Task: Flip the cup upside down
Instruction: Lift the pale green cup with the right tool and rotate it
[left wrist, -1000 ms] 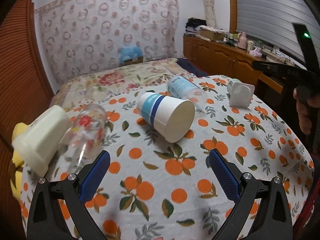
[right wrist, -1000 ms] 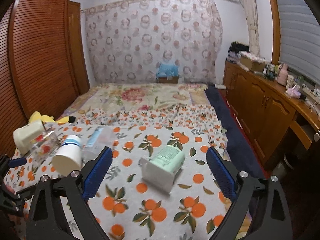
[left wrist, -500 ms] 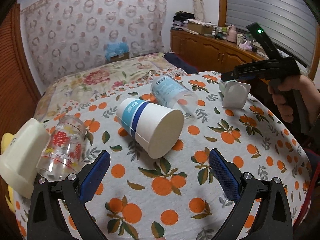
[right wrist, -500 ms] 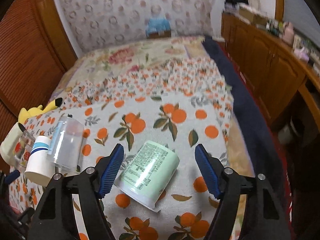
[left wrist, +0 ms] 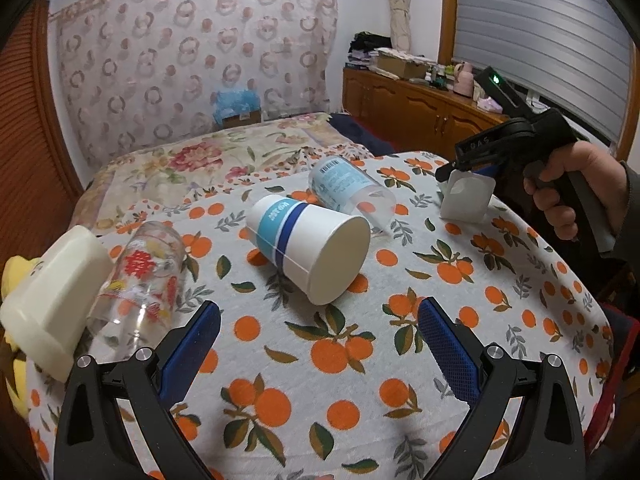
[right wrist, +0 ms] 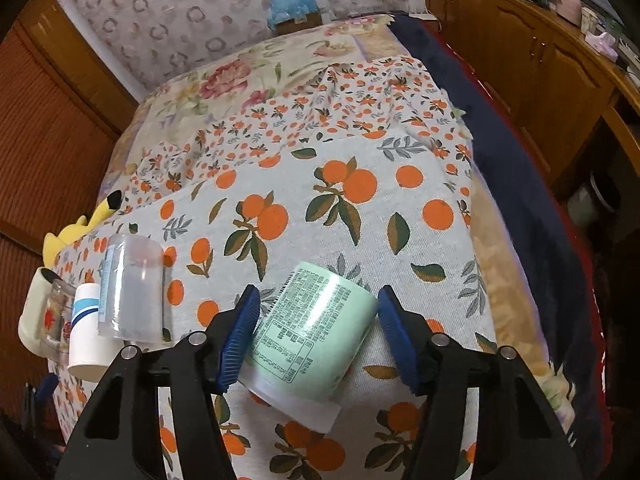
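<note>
A pale green cup (right wrist: pixel 308 332) with printed text lies on its side on the orange-print cloth. My right gripper (right wrist: pixel 316 336) is open and straddles it, the left pad close to its side and the right pad near its base end. In the left wrist view the same cup (left wrist: pixel 466 200) shows its white rim end under the right gripper (left wrist: pixel 464 172) at the far right. My left gripper (left wrist: pixel 318 352) is open and empty, low over the cloth, in front of a white paper cup with blue bands (left wrist: pixel 310 248) lying on its side.
A clear plastic cup with a blue label (left wrist: pixel 350 190), a printed glass (left wrist: pixel 138 280) and a cream cup (left wrist: pixel 52 296) also lie on their sides. A yellow plush (right wrist: pixel 80 228) sits at the left edge. A wooden cabinet (left wrist: pixel 420 116) stands at the right.
My right gripper has dropped down and forward until its jaws surround the green cup. My left gripper has barely moved.
</note>
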### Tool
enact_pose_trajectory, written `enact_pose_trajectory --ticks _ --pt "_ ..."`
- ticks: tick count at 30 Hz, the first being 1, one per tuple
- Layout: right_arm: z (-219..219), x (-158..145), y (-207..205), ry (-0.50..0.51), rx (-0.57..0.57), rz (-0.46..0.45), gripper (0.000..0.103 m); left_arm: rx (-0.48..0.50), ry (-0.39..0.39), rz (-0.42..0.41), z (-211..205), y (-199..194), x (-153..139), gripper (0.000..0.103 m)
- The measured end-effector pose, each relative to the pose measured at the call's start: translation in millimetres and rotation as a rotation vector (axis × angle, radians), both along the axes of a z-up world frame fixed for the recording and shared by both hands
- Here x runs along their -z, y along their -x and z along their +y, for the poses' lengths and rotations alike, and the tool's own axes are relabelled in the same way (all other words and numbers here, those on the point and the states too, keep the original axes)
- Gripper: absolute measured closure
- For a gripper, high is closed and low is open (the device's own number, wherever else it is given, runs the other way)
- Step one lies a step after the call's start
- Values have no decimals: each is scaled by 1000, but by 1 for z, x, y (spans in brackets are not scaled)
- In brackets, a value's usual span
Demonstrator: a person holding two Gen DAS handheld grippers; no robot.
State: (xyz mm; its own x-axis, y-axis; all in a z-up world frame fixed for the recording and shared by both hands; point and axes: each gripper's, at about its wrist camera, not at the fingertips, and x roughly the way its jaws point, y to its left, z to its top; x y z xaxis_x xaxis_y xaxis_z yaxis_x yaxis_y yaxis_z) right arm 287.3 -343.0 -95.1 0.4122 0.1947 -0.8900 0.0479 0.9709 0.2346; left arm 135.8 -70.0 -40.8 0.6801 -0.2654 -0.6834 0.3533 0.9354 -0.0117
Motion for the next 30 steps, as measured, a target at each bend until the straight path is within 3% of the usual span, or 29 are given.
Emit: enact_pose_trajectory --ticks 4,14,22,30 --pt "-1 -5 5 16 1 -20 49 -18 10 -10 6 9 -3 8" --pt "22 -36 53 -4 -87 -108 50 -67 19 -41 27 37 -11 8" --pt "93 -46 115 -59 -284 -132 50 -137 26 -58 56 66 -11 8" --pt "168 -31 162 -88 -443 -103 49 -190 36 -55 80 89 -7 8"
